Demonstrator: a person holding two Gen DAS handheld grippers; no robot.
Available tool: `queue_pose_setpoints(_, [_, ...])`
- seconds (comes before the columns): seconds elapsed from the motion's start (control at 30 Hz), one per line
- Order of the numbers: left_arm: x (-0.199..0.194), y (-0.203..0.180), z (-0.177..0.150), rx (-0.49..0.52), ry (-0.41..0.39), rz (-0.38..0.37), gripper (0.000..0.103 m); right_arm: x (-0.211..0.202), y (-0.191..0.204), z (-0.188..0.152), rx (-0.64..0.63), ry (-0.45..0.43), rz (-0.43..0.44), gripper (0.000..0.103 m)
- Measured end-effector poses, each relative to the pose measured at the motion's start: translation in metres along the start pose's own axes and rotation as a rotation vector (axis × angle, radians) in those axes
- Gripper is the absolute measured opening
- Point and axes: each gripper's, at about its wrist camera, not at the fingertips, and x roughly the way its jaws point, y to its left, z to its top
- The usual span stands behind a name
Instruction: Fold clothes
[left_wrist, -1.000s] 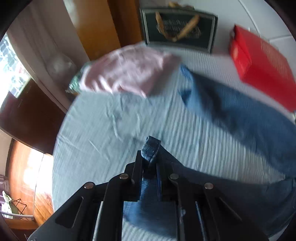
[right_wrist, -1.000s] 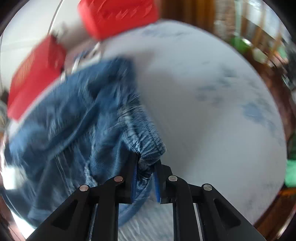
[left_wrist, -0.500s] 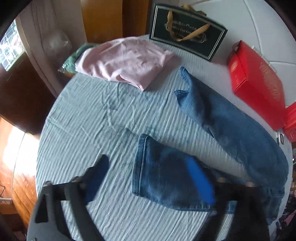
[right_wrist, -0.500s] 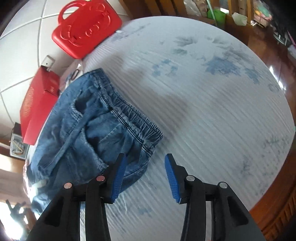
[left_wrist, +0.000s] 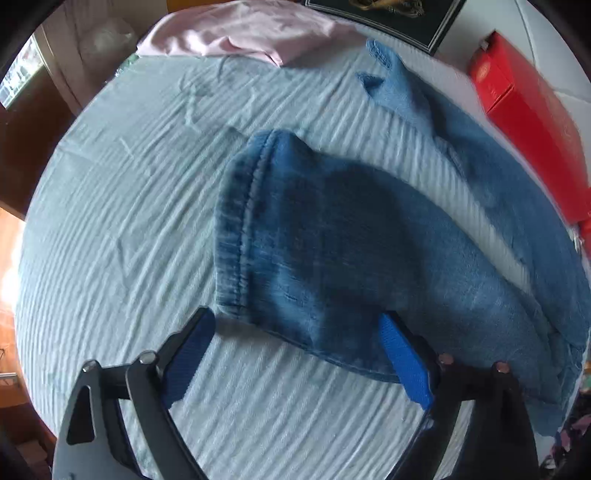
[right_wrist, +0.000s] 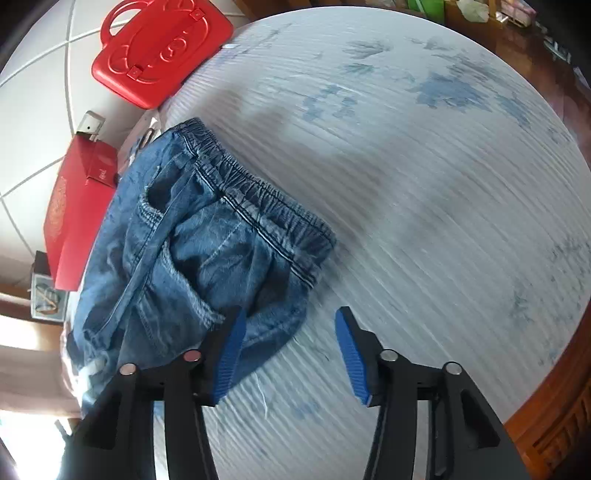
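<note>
Left wrist view: the left gripper (left_wrist: 295, 354) is spread, holding nothing, at the near hem of the jeans (left_wrist: 332, 240) lying on the striped bedsheet (left_wrist: 122, 221); a careless grab could take sheet along.

Right wrist view: the right gripper (right_wrist: 288, 354) is spread beside the elastic waistband (right_wrist: 266, 206); a shallow pinch could slip.

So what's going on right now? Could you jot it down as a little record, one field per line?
garment: jeans, lying flat on the striped tablecloth, legs spread apart
waistband: elastic waistband, flat, in nobody's grip
left claw: left claw open, at the hem of the near leg, holding nothing
right claw: right claw open, at the waist end, holding nothing
other clothes: pink garment at the far edge
nearby: red box, red case
fold: not yet visible
</note>
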Motion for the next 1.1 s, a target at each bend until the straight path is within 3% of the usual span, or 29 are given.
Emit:
queue_pose_setpoints(0.03, [-0.003, -0.006, 0.001, 0.022, 0.003, 0.003, 0.061, 0.006, 0.005, 0.001, -0.008, 0.004, -0.002, 0.053])
queue_pose_setpoints(0.07, [-0.005, -0.012, 0.001, 0.044, 0.007, 0.006, 0.028, 0.014, 0.010, 0.001, -0.021, 0.015, -0.007, 0.053])
queue_pose_setpoints(0.1, [-0.009, -0.016, 0.002, 0.057, 0.014, 0.006, 0.014, 0.022, 0.015, 0.002, -0.041, 0.033, -0.016, 0.050])
queue_pose_setpoints(0.13, [-0.016, -0.017, 0.005, 0.065, 0.018, 0.013, 0.014, 0.023, 0.021, 0.001, -0.068, 0.034, -0.027, 0.043])
queue_pose_setpoints(0.17, [-0.028, -0.017, 0.007, 0.088, 0.001, 0.038, 0.014, 0.017, 0.029, 0.001, -0.102, 0.018, -0.040, 0.008])
queue_pose_setpoints(0.3, [-0.075, 0.002, 0.005, 0.125, -0.053, 0.075, 0.014, -0.012, 0.050, -0.005, -0.214, -0.036, -0.064, 0.009])
queue_pose_setpoints(0.37, [-0.076, 0.017, -0.001, 0.129, -0.007, 0.113, 0.014, -0.023, 0.049, -0.012, -0.238, -0.023, -0.072, 0.009])
queue_pose_setpoints(0.47, [-0.062, 0.041, -0.014, 0.125, 0.102, 0.172, 0.014, -0.010, 0.034, -0.022, -0.250, 0.078, -0.142, 0.011])
queue_pose_setpoints(0.53, [-0.057, 0.049, -0.019, 0.089, 0.135, 0.161, 0.014, -0.003, 0.022, -0.025, -0.236, 0.116, -0.205, 0.020])
queue_pose_setpoints(0.57, [-0.055, 0.053, -0.022, 0.071, 0.152, 0.155, 0.014, -0.001, 0.016, -0.026, -0.226, 0.129, -0.236, 0.034])
queue_pose_setpoints(0.63, [-0.058, 0.051, -0.018, 0.042, 0.149, 0.113, 0.014, -0.007, 0.012, -0.022, -0.205, 0.108, -0.233, 0.039])
queue_pose_setpoints(0.67, [-0.062, 0.043, -0.011, 0.048, 0.135, 0.091, 0.021, -0.011, 0.015, -0.018, -0.203, 0.088, -0.223, 0.039])
queue_pose_setpoints(0.77, [-0.076, 0.006, 0.021, 0.078, 0.061, 0.019, 0.071, -0.021, 0.040, 0.004, -0.242, 0.025, -0.174, 0.052])
queue_pose_setpoints(0.8, [-0.080, -0.007, 0.034, 0.086, 0.033, -0.007, 0.077, -0.021, 0.051, 0.014, -0.252, 0.015, -0.153, 0.052])
queue_pose_setpoints(0.97, [-0.080, -0.070, 0.118, 0.150, -0.014, -0.039, 0.077, -0.008, 0.097, 0.069, -0.271, 0.010, -0.049, 0.053])
queue_pose_setpoints(1.1, [-0.048, -0.099, 0.189, 0.167, 0.031, -0.007, 0.077, 0.012, 0.126, 0.120, -0.249, 0.017, -0.068, 0.053])
